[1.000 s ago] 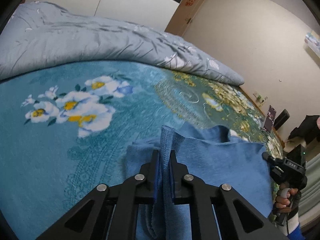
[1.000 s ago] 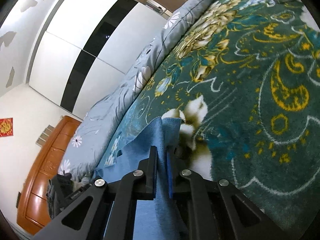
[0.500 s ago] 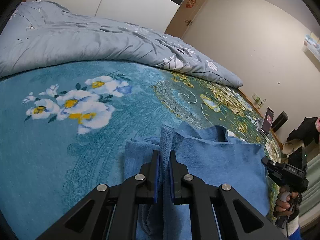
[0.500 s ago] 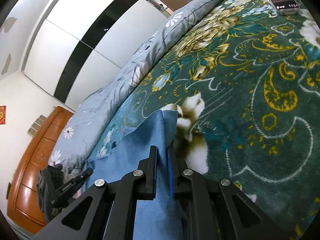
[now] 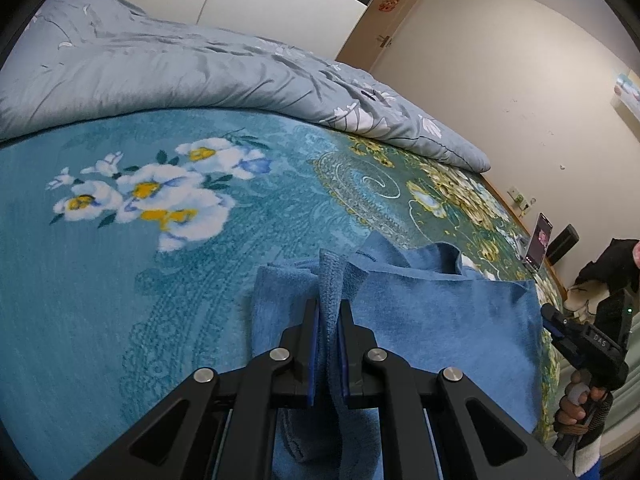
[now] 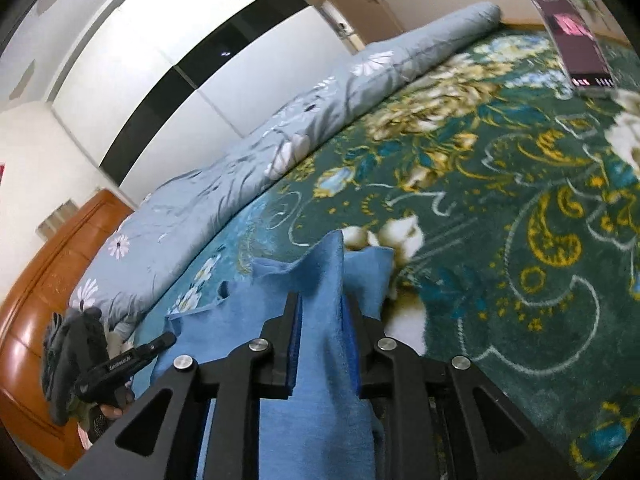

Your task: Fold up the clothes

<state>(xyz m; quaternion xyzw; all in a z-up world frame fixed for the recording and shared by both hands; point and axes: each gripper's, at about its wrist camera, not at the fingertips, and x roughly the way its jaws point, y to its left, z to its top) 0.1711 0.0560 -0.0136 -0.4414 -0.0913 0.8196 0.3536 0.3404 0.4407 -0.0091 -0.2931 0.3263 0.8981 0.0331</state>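
Observation:
A blue garment lies spread on the teal flowered bedspread. My left gripper is shut on a bunched fold at the garment's left edge. In the right wrist view the same blue garment rises in a ridge between the jaws of my right gripper. Those jaws are opening, with the cloth standing loosely between them. The right gripper also shows at the far right of the left wrist view, held in a hand. The left gripper appears low on the left in the right wrist view.
A rolled grey flowered quilt runs along the far side of the bed. A phone stands propped near the bed's right end. A wooden headboard and white wardrobe doors lie beyond the bed.
The right gripper's jaws have parted and its view has rolled and risen, bringing the phone into sight. The left gripper keeps its grip and has barely moved.

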